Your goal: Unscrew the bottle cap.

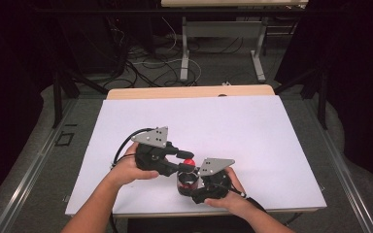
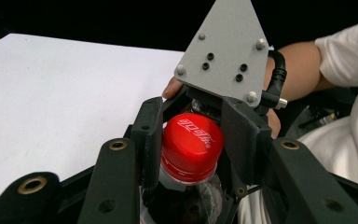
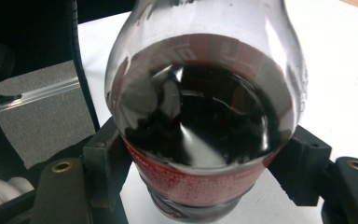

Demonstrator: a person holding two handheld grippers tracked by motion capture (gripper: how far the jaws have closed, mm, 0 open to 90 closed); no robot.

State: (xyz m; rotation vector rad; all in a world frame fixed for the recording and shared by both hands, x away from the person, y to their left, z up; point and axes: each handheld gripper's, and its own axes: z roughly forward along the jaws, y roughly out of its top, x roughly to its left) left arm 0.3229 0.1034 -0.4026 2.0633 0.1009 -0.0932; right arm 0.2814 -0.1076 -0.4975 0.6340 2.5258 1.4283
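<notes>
Bottle [image 3: 200, 126] stands near the table's [image 1: 252, 126] front edge because we clamp its body in the right gripper [image 1: 194, 187] to steady it while our left gripper [image 2: 193, 144] pinches shut on the red cap [image 2: 192, 144], seemingly to twist it.

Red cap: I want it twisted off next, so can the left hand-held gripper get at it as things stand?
Probably yes. The left hand-held gripper already has its jaws on either side of the red cap, while the right hand-held gripper clamps the bottle; nothing blocks it.
</notes>
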